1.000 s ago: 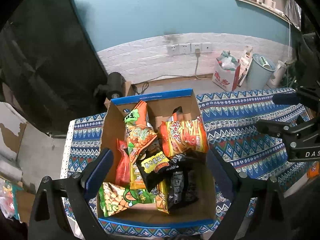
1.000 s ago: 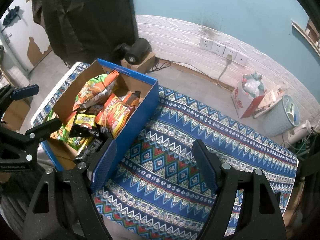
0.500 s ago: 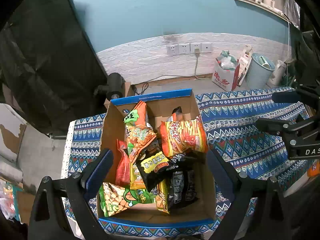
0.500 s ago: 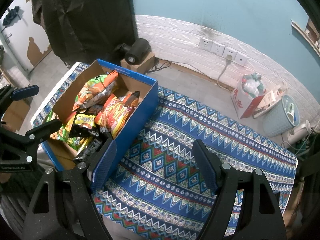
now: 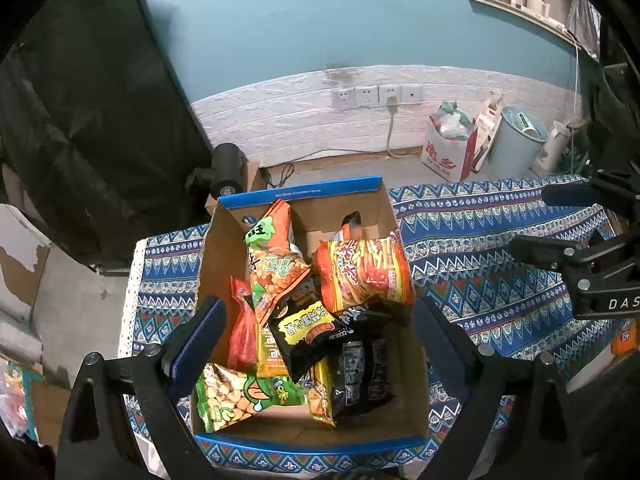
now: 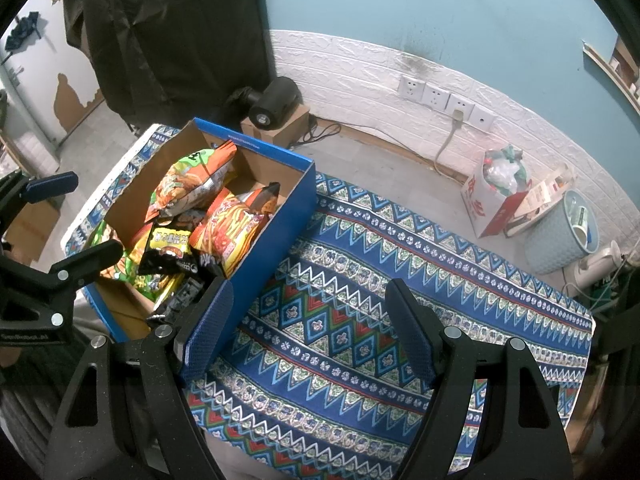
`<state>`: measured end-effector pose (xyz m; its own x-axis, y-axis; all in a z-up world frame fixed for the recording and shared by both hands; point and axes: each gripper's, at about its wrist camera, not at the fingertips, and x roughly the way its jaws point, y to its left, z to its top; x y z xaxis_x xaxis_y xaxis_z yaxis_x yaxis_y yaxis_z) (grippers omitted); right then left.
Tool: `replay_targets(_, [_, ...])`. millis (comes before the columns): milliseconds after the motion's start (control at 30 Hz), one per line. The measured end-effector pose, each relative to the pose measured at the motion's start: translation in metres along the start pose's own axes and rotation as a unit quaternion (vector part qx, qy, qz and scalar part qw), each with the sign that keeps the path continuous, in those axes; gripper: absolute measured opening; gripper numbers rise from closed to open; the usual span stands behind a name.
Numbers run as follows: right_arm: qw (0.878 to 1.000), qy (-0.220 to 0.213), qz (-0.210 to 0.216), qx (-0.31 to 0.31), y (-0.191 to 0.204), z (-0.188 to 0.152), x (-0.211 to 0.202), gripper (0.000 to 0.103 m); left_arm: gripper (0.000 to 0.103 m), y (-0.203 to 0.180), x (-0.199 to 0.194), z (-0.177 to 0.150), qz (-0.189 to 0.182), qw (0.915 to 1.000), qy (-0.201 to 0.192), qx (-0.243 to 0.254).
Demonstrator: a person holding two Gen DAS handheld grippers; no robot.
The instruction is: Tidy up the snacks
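**Both grippers wide, nothing held; snacks all in the box**

Left gripper (image 5: 320,344): jaws spread wide, hanging above the cardboard box (image 5: 218,264), nothing between the pads. Box sits straight below and ahead of it, one finger over each long side.

Box contents, from the left wrist view:
- red-orange stick-snack bag (image 5: 364,270) on top, ahead and toward the right finger
- orange-green bag (image 5: 274,256) ahead, leaning toward the far wall of the box
- black-yellow bag (image 5: 306,330) dead centre between the fingers
- black bag (image 5: 362,372) below it, nearer the right finger
- green peanut bag (image 5: 236,396) close in, by the left finger
- thin red bag (image 5: 244,332) standing on edge just inside the left finger

Right gripper (image 6: 308,324): jaws also wide apart, empty. Under it only the patterned cloth (image 6: 400,264). Box is to its left; its left finger overlaps the near corner of the blue outer wall in view, contact can't be told.

Bags overlap in a loose heap, none on the cloth.
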<state>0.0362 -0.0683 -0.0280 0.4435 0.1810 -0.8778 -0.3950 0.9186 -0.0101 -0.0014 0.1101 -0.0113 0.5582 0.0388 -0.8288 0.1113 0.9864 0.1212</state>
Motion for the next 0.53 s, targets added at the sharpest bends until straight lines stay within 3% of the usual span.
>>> replay_targets(533, [1.0,0.0,0.0,0.0,-0.0003,-0.0002,0.0002,0.077,0.095,-0.0011,-0.0024,-0.0012,-0.004,1.0,-0.003,0.0])
